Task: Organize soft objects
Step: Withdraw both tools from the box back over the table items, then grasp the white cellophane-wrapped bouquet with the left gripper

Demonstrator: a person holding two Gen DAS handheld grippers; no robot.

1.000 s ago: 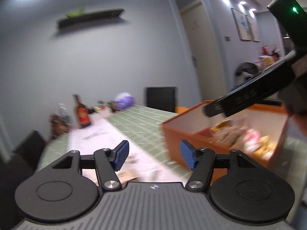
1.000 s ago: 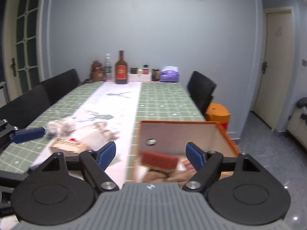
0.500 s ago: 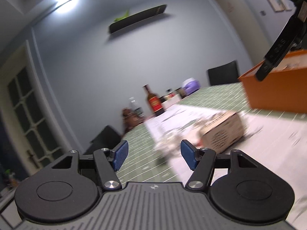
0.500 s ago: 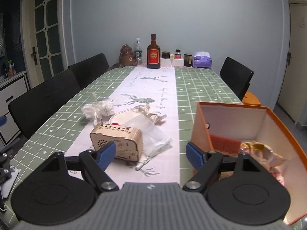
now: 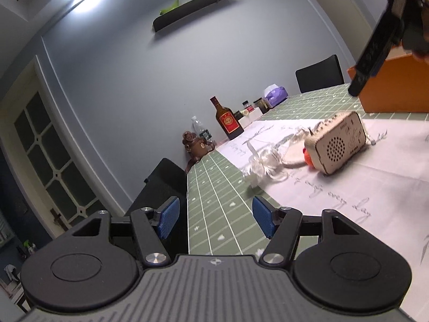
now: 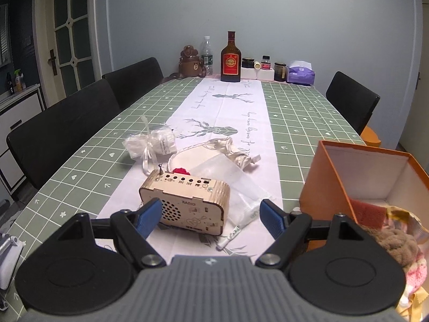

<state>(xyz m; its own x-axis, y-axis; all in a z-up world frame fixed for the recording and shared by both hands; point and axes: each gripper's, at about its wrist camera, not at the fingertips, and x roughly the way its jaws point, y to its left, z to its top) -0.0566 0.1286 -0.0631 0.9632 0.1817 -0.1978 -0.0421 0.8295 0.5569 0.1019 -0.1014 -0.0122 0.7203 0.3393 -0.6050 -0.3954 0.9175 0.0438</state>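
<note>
Across the long bench [image 6: 308, 112], covered in a green checked cloth with a white deer-print runner down its middle, the loose things lie in a cluster at the centre of the right wrist frame. A small rounded wooden radio box [image 6: 185, 205] with a perforated speaker grille stands on the runner, and the right tongs [image 6: 210, 214] hover over its near side with blue pads spread wide, pinching nothing. Just behind the radio a red knitted bit [image 6: 181, 171] peeks out, beside a translucent white mesh pouch [image 6: 230, 185] and a cream drawstring cloth bag [image 6: 211, 150]. A white wrapped bundle tied with ribbon [image 6: 151, 145] sits further left, at the runner's edge. At the right of that frame an orange cardboard box [image 6: 329, 177] with a white interior stands open, holding a brown fluffy plush [image 6: 394, 244], something pink and a red flat piece. In the left wrist view the left tongs [image 5: 213, 216] are likewise spread and empty, over the green cloth at lower centre, with the ribbon bundle [image 5: 261, 167] beyond them and the radio [image 5: 336, 143] to the right. A dark bottle with a red label [image 6: 230, 59], jars and a purple tissue pack [image 6: 300, 73] line the bench's far end.
</note>
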